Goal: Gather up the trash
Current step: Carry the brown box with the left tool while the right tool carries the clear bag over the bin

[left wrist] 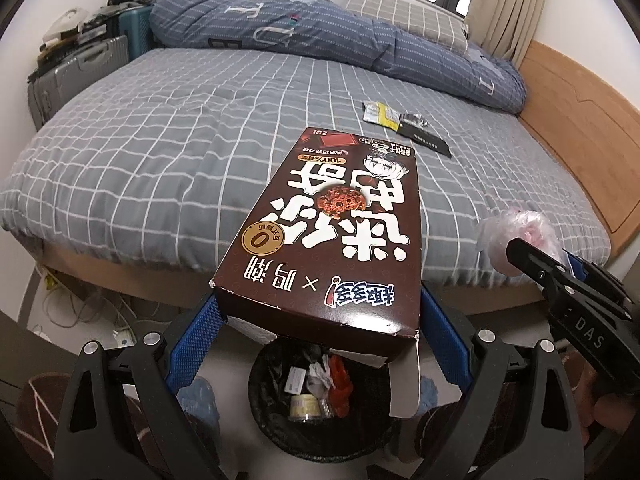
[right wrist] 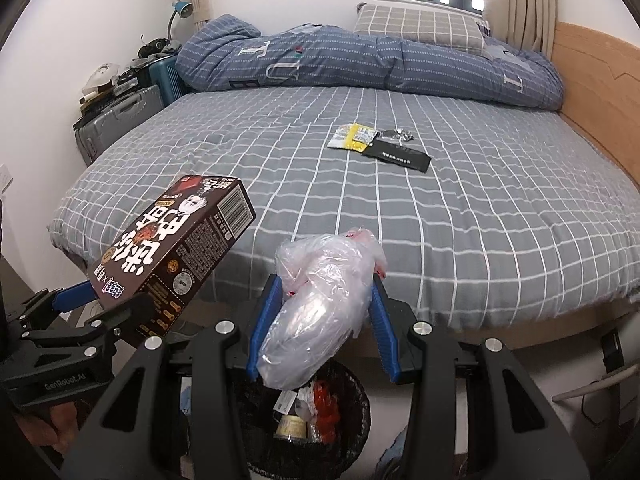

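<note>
Right above the black mesh trash bin (left wrist: 316, 396) on the floor at the foot of the bed, both grippers are loaded up. The left gripper (left wrist: 320, 316) has its blue-padded fingers (left wrist: 192, 344) clamped on the sides of a dark brown cardboard snack box with big white lettering and a chocolate cookie picture (left wrist: 332, 224), holding it by its near end so the box sticks out tilted over the bin. The right gripper (right wrist: 320, 320) is partly closed around a crumpled clear plastic bag with pinkish bits (right wrist: 320, 296), which is squeezed between the pads and droops down toward the bin's opening. The bin already has some paper scraps, a red wrapper and a small tin in it. Further back on the grey checked bedsheet (right wrist: 460, 208) there's still a yellow-and-white wrapper (right wrist: 354, 136), a black flat packet (right wrist: 398, 158) and a crinkly silver foil wrapper (right wrist: 396, 134), all bunched together near the rolled-up blue duvet (right wrist: 360, 60).
</note>
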